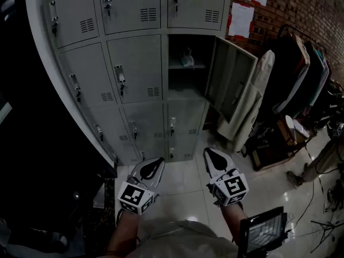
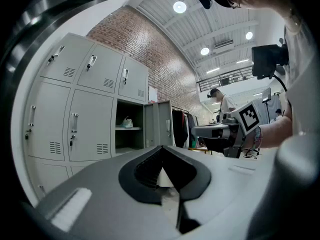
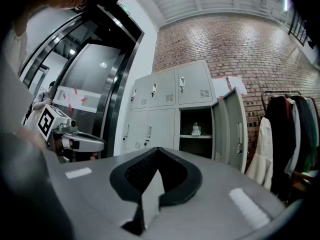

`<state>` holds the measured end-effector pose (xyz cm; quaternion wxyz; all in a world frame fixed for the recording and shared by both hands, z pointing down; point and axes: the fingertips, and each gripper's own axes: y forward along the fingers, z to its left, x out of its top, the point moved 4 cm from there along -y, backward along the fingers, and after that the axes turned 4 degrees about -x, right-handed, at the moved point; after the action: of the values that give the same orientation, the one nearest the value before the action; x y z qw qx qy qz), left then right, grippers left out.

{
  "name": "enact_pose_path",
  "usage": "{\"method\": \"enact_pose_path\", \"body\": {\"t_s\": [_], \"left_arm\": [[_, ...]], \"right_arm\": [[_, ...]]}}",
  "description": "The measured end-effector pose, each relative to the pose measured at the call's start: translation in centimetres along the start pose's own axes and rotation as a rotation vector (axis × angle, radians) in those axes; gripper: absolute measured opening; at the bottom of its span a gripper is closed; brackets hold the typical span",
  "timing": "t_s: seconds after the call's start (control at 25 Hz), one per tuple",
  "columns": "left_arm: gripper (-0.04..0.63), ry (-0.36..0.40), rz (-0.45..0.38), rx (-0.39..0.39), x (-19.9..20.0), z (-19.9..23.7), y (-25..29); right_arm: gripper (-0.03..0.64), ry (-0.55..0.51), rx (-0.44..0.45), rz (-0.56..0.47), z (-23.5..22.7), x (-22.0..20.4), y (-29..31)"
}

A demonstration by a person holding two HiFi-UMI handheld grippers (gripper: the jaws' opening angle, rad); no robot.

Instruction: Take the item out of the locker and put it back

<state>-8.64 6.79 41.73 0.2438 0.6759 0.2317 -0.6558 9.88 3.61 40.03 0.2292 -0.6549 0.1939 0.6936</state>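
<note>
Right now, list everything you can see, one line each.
lockers: one bank, grey, straight ahead.
open door: one, grey, swung out to the right, middle row.
item: one, pale, on the shelf inside the open compartment.
garments: several, dark and pale, hanging at the right.
papers: several, white, on the brick wall.
screen: one, lit, dark frame, lower right.
floor: pale, glossy tiles.
left gripper: one, grey and black, jaws together, empty.
right gripper: one, grey and black, jaws together, empty.
</note>
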Motion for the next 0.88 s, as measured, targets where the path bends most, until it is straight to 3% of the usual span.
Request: {"method": "enact_pose_path", "body": {"t_s": [0.44,0.64,0.88], "left_arm": [[0.005,0.004,0.026,0.03,-2.2,6.8,4.1],[0.005,0.005,0.019,0.074,-2.5,12.1,10.6],[0.005,0.038,-0.02,0.103,0.5,18.3,20.5]], "right_arm": [[0.002,0.028,-0.015,0.007,-3.7,-2.7,8.0],[0.002,0.039,0.016,-0.001,-9.0,-3.7,15.5],[0.002,0.02,0.088,-0.023,-15.7,-2.1,25.0]]}}
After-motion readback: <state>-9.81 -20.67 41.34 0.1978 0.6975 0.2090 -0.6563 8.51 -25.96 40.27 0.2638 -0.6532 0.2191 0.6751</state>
